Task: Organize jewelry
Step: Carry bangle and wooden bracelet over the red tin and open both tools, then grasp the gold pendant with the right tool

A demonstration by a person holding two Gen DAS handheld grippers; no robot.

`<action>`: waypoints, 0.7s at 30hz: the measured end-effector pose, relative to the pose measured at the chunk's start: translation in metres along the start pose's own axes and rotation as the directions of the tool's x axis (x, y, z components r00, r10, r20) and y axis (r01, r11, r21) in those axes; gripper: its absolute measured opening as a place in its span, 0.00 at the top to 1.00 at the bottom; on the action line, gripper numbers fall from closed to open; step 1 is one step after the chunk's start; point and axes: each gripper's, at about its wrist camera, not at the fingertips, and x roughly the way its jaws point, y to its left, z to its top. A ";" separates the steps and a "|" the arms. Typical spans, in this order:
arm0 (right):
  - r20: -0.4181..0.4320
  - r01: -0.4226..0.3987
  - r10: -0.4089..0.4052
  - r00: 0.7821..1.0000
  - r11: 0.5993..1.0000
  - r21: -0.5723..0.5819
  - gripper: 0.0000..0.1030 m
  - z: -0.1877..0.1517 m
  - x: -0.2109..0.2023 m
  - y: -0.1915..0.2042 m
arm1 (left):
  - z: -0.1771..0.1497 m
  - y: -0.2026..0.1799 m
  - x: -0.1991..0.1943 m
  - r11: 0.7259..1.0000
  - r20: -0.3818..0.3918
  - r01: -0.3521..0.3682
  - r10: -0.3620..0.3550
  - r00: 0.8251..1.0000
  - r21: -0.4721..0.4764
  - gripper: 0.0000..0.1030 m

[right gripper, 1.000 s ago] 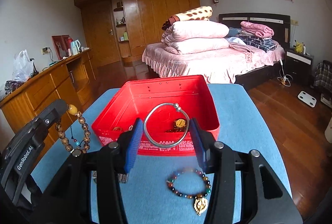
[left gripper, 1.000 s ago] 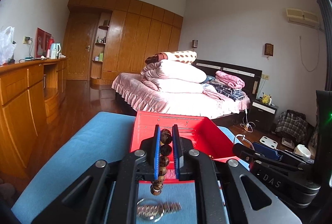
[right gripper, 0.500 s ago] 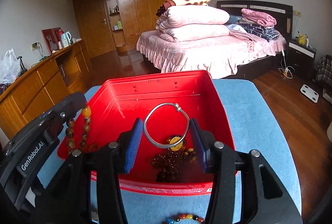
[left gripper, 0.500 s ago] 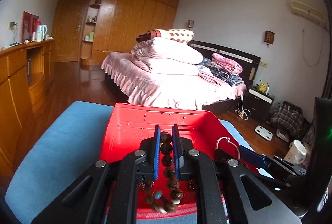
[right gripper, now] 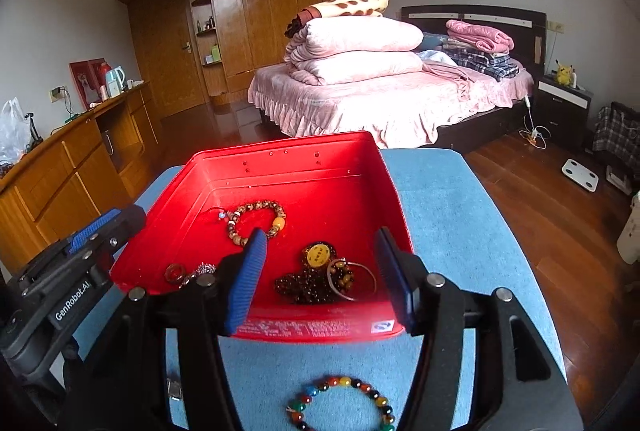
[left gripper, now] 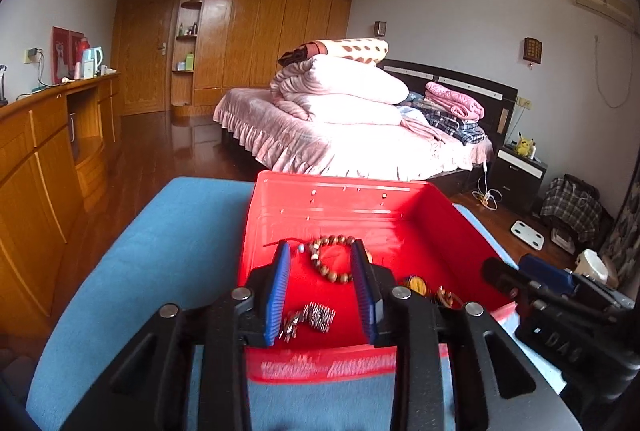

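Note:
A red box [right gripper: 304, 147] [left gripper: 344, 187] stands on the blue table. In it lie a brown bead bracelet [right gripper: 256, 221] [left gripper: 334, 259], a silver bangle [right gripper: 354, 281] over dark beads with a yellow pendant [right gripper: 318, 255], and a silver link piece [left gripper: 310, 317]. My left gripper [left gripper: 324, 291] is open and empty over the box's near left part. My right gripper [right gripper: 320, 279] is open and empty over the box's near edge. A multicoloured bead bracelet [right gripper: 340, 405] lies on the table in front of the box.
The blue table top [right gripper: 444, 215] drops off to a wooden floor on the right. A wooden sideboard [right gripper: 60, 167] stands at the left. A bed [right gripper: 384, 91] with folded quilts stands beyond the table. A small metal piece [right gripper: 175, 389] lies on the table by my right gripper.
Both grippers have opened. The brown bead bracelet has dropped from the left gripper into the box, and the silver bangle has dropped from the right gripper onto the dark beads.

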 end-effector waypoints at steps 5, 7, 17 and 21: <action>-0.005 -0.009 0.009 1.000 1.000 0.022 0.46 -0.018 -0.023 -0.007 | -0.017 -0.003 -0.022 0.999 -0.022 -0.011 0.011 1.000 0.039 0.64; -0.012 -0.010 0.010 1.000 1.000 0.029 0.46 -0.027 -0.032 -0.010 | -0.026 -0.003 -0.030 0.999 -0.037 -0.021 0.022 0.999 0.048 0.57; -0.104 -0.004 0.009 0.994 0.999 0.052 0.37 -0.083 -0.056 -0.026 | -0.068 0.010 -0.072 0.998 -0.059 -0.018 0.022 0.998 0.064 0.23; -0.150 -0.010 0.021 0.988 0.997 0.071 0.32 -0.101 -0.060 -0.031 | -0.077 0.012 -0.081 0.997 -0.063 -0.021 0.025 0.998 0.075 0.11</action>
